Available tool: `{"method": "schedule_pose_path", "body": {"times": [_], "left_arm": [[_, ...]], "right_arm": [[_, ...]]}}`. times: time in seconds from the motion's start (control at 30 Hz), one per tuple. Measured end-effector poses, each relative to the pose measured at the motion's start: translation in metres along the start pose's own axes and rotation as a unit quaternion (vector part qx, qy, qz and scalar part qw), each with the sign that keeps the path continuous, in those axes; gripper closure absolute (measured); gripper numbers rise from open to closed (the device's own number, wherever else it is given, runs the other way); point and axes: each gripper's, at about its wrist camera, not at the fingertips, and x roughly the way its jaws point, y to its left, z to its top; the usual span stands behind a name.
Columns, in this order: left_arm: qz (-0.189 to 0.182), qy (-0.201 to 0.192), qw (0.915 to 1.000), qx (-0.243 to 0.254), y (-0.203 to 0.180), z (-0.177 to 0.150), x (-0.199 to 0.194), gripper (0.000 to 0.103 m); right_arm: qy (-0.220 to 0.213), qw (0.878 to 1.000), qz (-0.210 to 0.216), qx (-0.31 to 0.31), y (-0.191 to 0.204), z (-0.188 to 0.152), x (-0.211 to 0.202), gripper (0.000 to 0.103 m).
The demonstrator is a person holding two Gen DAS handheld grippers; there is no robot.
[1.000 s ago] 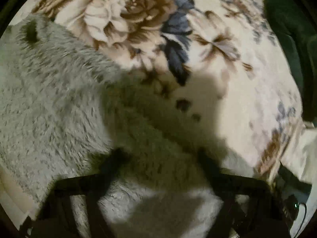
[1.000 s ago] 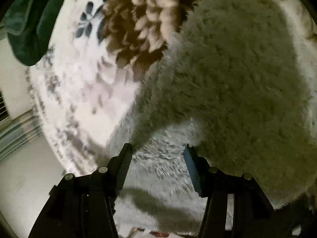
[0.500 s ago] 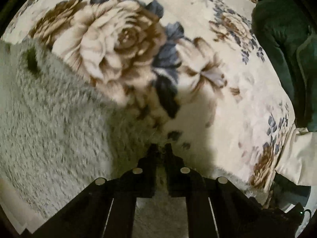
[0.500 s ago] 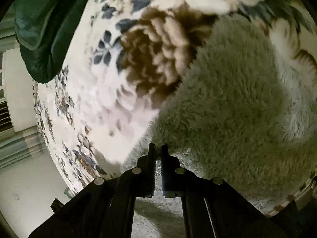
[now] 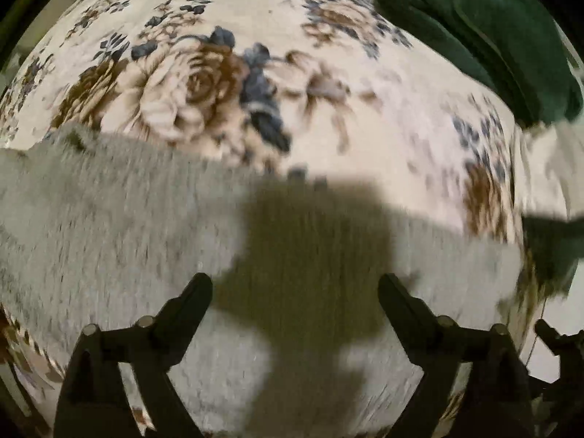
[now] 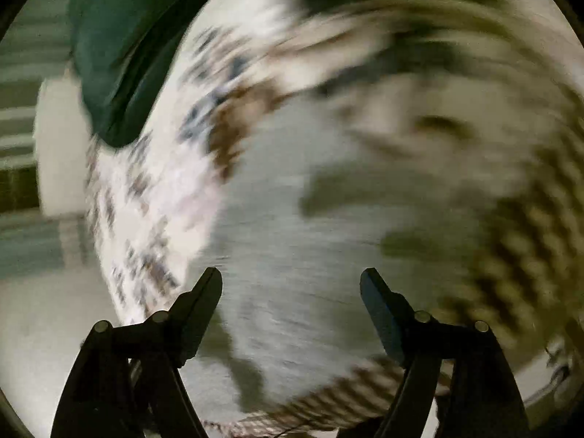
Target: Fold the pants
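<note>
The grey fuzzy pants (image 5: pixel 120 219) lie flat on a floral blanket (image 5: pixel 255 36), filling the lower half of the left wrist view. My left gripper (image 5: pixel 295 288) is open and empty, hovering above the pants with its shadow on them. In the right wrist view, which is badly motion-blurred, the pants (image 6: pixel 292 219) spread across the middle. My right gripper (image 6: pixel 291 284) is open and empty above them.
A dark green cloth (image 5: pixel 474 36) lies at the blanket's far right corner; it also shows in the right wrist view (image 6: pixel 120 54) at upper left. The blanket's edge and pale floor (image 6: pixel 54 328) are at the left of the right wrist view.
Half a second ago both grippers were shut on the pants' edge. Both have now opened, let go and lifted away. The right gripper is moving fast.
</note>
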Motion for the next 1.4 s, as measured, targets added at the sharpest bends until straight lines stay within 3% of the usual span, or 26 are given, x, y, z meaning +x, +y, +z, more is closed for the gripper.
{"method": "schedule_pose_path", "body": {"times": [0.1,0.13,0.17,0.23,0.33,0.47,0.57,0.6,0.67,0.7,0.73,0.83,0.9,0.97,1.03,1.13,1.3,1.37,1.4], "left_arm": [[0.021,0.018,0.9996,0.012,-0.004,-0.03,0.006,0.01],[0.024,0.03,0.9992,0.008,-0.002,-0.038,0.012,0.01],[0.025,0.04,0.9989,0.004,-0.002,-0.044,0.017,0.01],[0.029,0.058,0.9979,0.002,-0.003,-0.054,0.028,0.01],[0.036,0.064,0.9972,0.016,-0.008,-0.06,0.035,0.01],[0.04,0.063,0.9966,0.034,-0.017,-0.065,0.034,0.01],[0.039,0.067,0.9963,0.038,-0.02,-0.068,0.033,0.01],[0.039,0.068,0.9962,0.039,-0.022,-0.069,0.034,0.01],[0.039,0.07,0.996,0.039,-0.024,-0.075,0.037,0.01],[0.037,0.073,0.9959,0.041,-0.027,-0.076,0.041,0.01],[0.038,0.072,0.9957,0.043,-0.033,-0.081,0.048,0.01],[0.038,0.073,0.9954,0.048,-0.036,-0.085,0.063,0.009],[0.032,0.071,0.9957,0.05,-0.036,-0.088,0.073,0.002],[0.026,0.07,0.996,0.049,-0.037,-0.09,0.081,0.0],[0.021,0.07,0.9962,0.047,-0.04,-0.092,0.088,0.0],[0.025,0.074,0.9959,0.045,-0.046,-0.093,0.094,0.0],[0.043,0.073,0.9953,0.047,-0.064,-0.097,0.1,0.0],[0.038,0.076,0.9957,0.038,-0.068,-0.092,0.096,0.0],[0.033,0.071,0.9964,0.034,-0.069,-0.092,0.091,0.0]], "right_arm": [[-0.012,0.998,-0.003,0.065,-0.058,-0.001,-0.006,0.023],[-0.007,0.996,0.007,0.086,-0.073,0.0,0.0,0.028],[-0.002,0.993,0.028,0.115,-0.09,0.001,0.01,0.036],[-0.004,0.991,0.047,0.124,-0.101,0.003,0.021,0.091],[-0.022,0.992,0.062,0.106,-0.098,-0.005,0.017,0.097],[-0.057,0.993,0.052,0.085,-0.092,-0.023,-0.011,0.098],[-0.045,0.993,0.059,0.086,-0.098,-0.022,-0.013,0.097],[-0.03,0.994,0.059,0.09,-0.101,-0.018,-0.008,0.091],[-0.005,0.993,0.052,0.103,-0.106,-0.014,-0.001,0.067],[-0.004,0.993,0.052,0.105,-0.109,-0.014,0.001,0.045],[-0.006,0.993,0.057,0.106,-0.111,-0.016,0.001,0.032],[0.005,0.992,0.09,0.088,-0.112,-0.028,0.009,0.019],[0.026,0.99,0.116,0.077,-0.113,-0.036,0.029,0.016],[0.045,0.988,0.13,0.077,-0.113,-0.039,0.051,0.016],[0.03,0.98,0.179,0.077,-0.11,-0.039,0.067,0.015],[-0.018,0.948,0.301,0.103,-0.111,-0.038,0.074,0.015],[-0.04,0.938,0.315,0.137,-0.106,-0.032,0.099,0.017],[-0.051,0.94,0.308,0.137,-0.102,-0.032,0.097,0.042],[-0.053,0.944,0.297,0.134,-0.099,-0.033,0.096,0.077]]}}
